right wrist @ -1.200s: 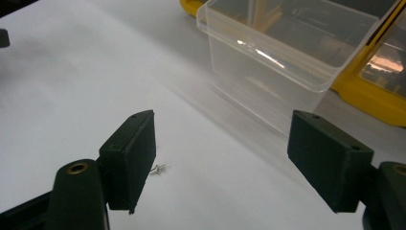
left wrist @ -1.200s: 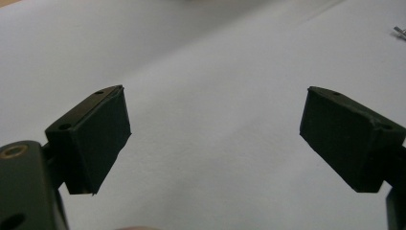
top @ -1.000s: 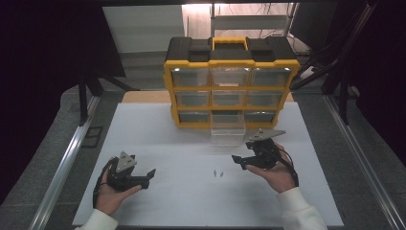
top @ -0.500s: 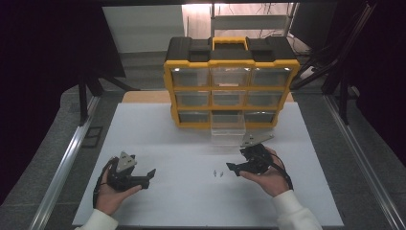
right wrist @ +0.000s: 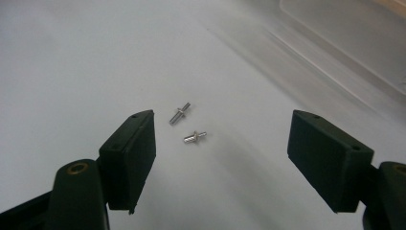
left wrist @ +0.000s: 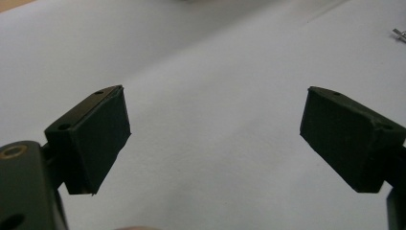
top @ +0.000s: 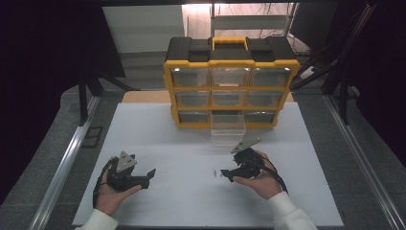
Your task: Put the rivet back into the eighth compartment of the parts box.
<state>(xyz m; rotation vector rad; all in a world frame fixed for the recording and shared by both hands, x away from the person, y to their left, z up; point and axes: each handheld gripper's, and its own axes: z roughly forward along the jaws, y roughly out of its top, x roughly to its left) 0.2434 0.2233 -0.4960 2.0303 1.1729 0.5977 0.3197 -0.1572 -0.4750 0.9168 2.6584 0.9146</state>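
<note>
- Two small metal pins (right wrist: 187, 125) – shiny, short shafts w/ a collar each – lie loose on the matte white surface (top: 191, 143), just beside each other, not touching.
- Right hand-held gripper (right wrist: 220, 153): black blocky pads wide apart, nothing held; pins sit just ahead, nearer one pad.
- Left hand-held gripper (left wrist: 215, 139): jaws wide, empty, over bare surface, well apart from pins.
- Behind: yellow/black plastic organizer (top: 231, 86) w/ clear drawers; one clear drawer (top: 228, 128) pulled out, near the right gripper.
- Nothing btw jaws & pins.
</note>
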